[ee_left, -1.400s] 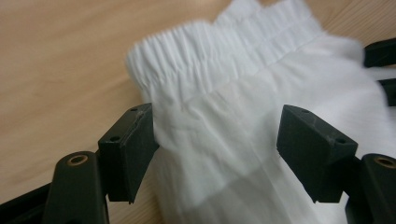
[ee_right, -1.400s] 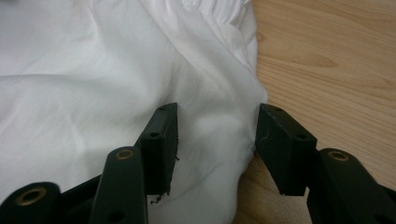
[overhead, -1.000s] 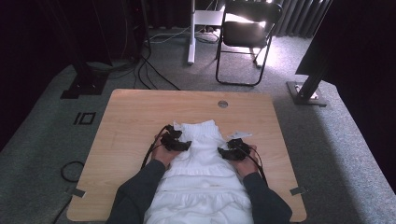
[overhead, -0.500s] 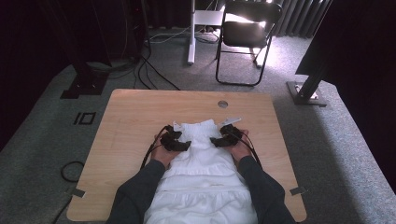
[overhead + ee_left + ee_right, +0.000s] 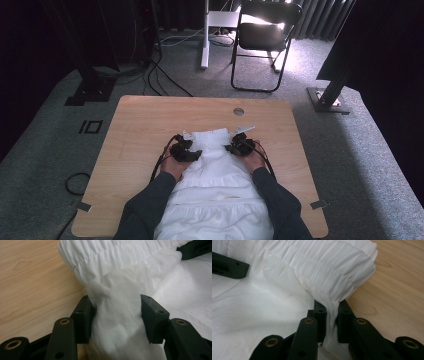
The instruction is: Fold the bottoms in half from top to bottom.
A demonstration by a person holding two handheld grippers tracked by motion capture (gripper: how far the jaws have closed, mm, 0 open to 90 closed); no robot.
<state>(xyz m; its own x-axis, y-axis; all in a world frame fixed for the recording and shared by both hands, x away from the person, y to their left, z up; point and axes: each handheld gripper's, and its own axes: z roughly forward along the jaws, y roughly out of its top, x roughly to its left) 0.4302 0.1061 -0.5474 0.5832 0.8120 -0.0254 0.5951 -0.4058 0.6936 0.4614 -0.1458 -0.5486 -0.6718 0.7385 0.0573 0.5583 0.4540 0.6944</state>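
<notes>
The white garment [image 5: 216, 170] is spread on the bench [image 5: 140, 125], its gathered band at the far end. A thick bunch is pinched by the left tool [image 5: 116, 315], whose jaws have just been closing; a thin fold is clamped by the right tool [image 5: 331, 315], likewise just closed. That thin fold could be lost if pulled unevenly. Pale wood, grey carpet, a chair [image 5: 262, 37] beyond.

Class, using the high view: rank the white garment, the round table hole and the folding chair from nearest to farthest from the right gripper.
1. White garment, held in the right gripper.
2. Round table hole, just beyond it.
3. Folding chair, on the floor past the table.
</notes>
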